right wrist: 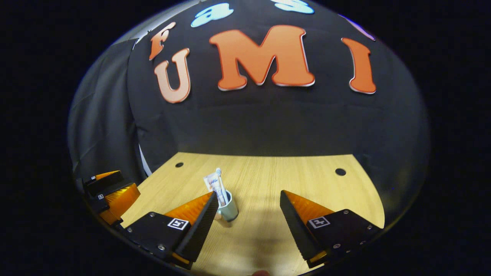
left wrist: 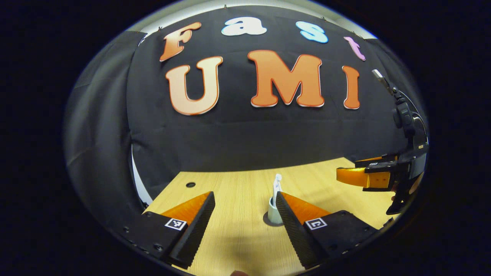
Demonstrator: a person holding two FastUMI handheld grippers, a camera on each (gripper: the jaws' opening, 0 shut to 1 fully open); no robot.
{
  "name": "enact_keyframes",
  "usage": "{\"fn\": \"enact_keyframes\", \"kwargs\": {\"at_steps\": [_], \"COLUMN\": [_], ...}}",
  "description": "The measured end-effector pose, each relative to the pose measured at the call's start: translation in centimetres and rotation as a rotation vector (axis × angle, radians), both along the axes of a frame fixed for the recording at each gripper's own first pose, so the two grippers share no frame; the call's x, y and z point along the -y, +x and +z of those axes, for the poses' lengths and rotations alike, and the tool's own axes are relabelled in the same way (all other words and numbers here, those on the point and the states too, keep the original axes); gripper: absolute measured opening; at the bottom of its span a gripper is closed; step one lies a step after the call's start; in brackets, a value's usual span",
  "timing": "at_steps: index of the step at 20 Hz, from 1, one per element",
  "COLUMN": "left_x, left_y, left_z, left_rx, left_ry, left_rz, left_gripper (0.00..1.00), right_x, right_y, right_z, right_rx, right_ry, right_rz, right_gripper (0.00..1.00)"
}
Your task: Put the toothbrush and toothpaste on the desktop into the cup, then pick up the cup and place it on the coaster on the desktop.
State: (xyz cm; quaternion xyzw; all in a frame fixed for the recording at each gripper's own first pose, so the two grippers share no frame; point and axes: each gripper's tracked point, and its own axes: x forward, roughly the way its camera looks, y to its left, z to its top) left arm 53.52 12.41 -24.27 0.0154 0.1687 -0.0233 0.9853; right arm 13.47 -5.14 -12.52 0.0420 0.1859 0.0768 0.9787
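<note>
Toothpaste [right wrist: 212, 181] print too small, unreadable

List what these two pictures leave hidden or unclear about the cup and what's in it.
- Cup, left gripper view: its right side is hidden behind a finger of the left hand-held gripper.
- Coaster: only a dark sliver shows at the cup's base; its shape is unclear.
- Toothbrush and toothpaste, right gripper view: their lower ends are hidden inside the cup; both are too small for detail.
- Cup's left edge, right gripper view: covered by a finger.
</note>
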Motion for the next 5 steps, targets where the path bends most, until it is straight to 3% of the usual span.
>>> {"fn": "enact_keyframes", "kwargs": {"at_steps": [5], "left_x": [2.0], "left_y": [0.5], "left_z": [4.9], "left_rx": [0.185], "left_ry": [0.003], "left_rz": [-0.013], "left_gripper": [0.96], "right_x": [3.2], "right_y": [-2.4], "right_z": [5.9], "right_rx": [0.185], "right_ry": [0.028], "right_rz": [-0.022], "right_gripper": [0.97]}}
